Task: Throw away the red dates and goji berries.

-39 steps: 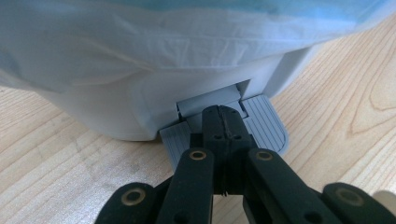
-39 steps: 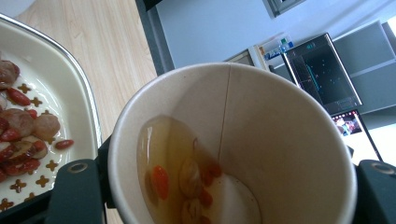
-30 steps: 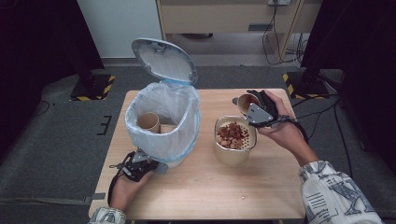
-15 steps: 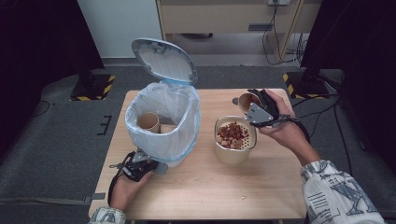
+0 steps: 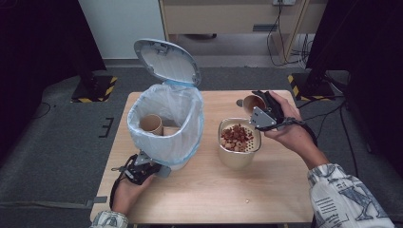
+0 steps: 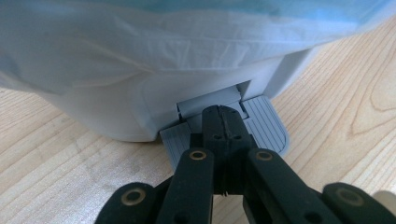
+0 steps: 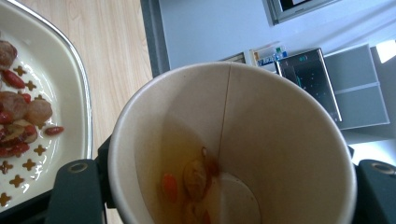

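A white pedal bin (image 5: 166,124) lined with a thin bag stands at the table's left with its lid (image 5: 166,61) up. My left gripper (image 5: 158,170) is shut, its joined tips (image 6: 223,116) resting on the bin's grey pedal (image 6: 266,128). A paper cup (image 5: 151,124) lies inside the bin. My right gripper (image 5: 259,103) is shut on another paper cup (image 5: 250,101), held tilted just beyond a cream bowl (image 5: 236,159). In the right gripper view this cup (image 7: 261,121) has a little liquid and a few fruit bits at its bottom.
The bowl carries a perforated strainer (image 7: 70,84) piled with red and brown dried fruit (image 5: 236,137). A crumb (image 5: 247,201) lies on the wooden table (image 5: 199,194) near its front edge. Dark stands and cables sit on the floor around.
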Motion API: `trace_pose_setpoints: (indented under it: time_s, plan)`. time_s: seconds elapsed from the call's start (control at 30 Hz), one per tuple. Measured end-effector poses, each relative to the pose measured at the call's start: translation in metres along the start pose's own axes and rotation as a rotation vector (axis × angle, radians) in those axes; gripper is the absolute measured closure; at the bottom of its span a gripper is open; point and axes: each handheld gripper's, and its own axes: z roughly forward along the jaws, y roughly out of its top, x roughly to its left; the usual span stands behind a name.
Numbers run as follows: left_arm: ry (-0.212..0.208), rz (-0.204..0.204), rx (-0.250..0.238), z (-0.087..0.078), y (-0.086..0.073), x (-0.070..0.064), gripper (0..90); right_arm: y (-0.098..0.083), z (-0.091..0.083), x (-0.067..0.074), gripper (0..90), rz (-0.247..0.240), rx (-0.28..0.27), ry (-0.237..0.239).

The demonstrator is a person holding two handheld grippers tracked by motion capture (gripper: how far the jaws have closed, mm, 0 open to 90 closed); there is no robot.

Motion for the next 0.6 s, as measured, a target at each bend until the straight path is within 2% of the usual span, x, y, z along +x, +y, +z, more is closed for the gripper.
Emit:
trace_pose_setpoints:
  time_s: [0.2,0.6]
  plan:
    - [0.0,0.0,0.0,0.0,0.0,0.0,90.0,0.003,-0.001,-0.001,28.2,-0.012,-0.005,-0.002]
    - [0.0,0.0,0.0,0.0,0.0,0.0,90.0,0.009,-0.008,-0.015,28.2,-0.041,-0.008,-0.021]
